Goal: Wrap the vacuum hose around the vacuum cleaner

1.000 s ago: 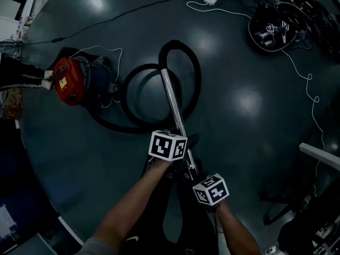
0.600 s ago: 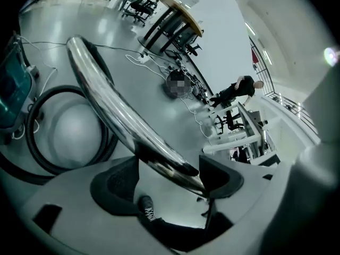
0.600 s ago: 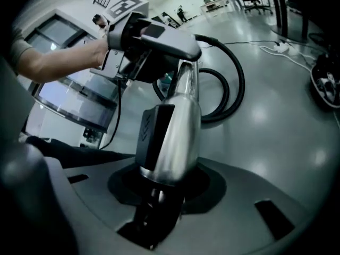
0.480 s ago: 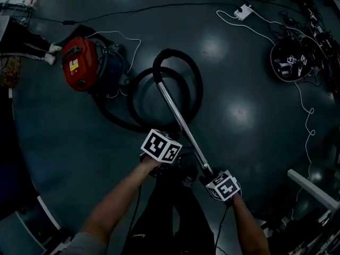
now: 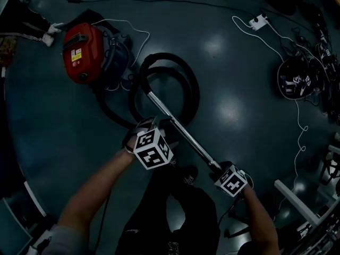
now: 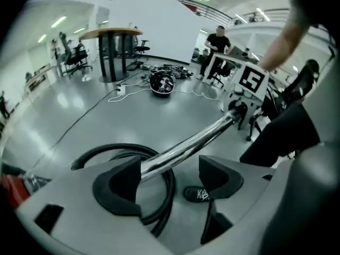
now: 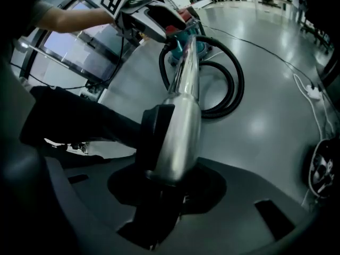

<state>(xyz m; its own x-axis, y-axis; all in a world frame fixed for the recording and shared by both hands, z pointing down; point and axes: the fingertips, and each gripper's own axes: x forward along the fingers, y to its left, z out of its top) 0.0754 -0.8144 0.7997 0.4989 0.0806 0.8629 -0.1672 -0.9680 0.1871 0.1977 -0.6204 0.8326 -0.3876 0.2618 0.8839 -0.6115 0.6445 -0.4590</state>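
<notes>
A red vacuum cleaner (image 5: 81,49) lies on the floor at upper left, its red body also showing past the far end of the wand (image 7: 179,16). Its black hose (image 5: 194,89) lies in loops beside it (image 6: 121,150). A shiny metal wand (image 5: 181,133) slants from the hose down to the right. My left gripper (image 5: 154,128) is open at mid-wand. Its jaws have just been opening, and the wand (image 6: 186,147) crosses between the pads (image 6: 170,179). My right gripper (image 5: 219,168) is shut on the wand's near end (image 7: 178,142).
A white power strip (image 5: 258,21) with its cable lies at upper right. A black round unit amid tangled cables (image 5: 296,78) sits at the right edge. A dark cable (image 5: 159,1) crosses the top. My shoe (image 5: 186,175) is under the wand. Furniture legs (image 5: 297,196) stand at lower right.
The wand has swung from nearly upright in the picture to a slant toward lower right. My right gripper moved right with its end. My left gripper rolled and shifted left along the wand.
</notes>
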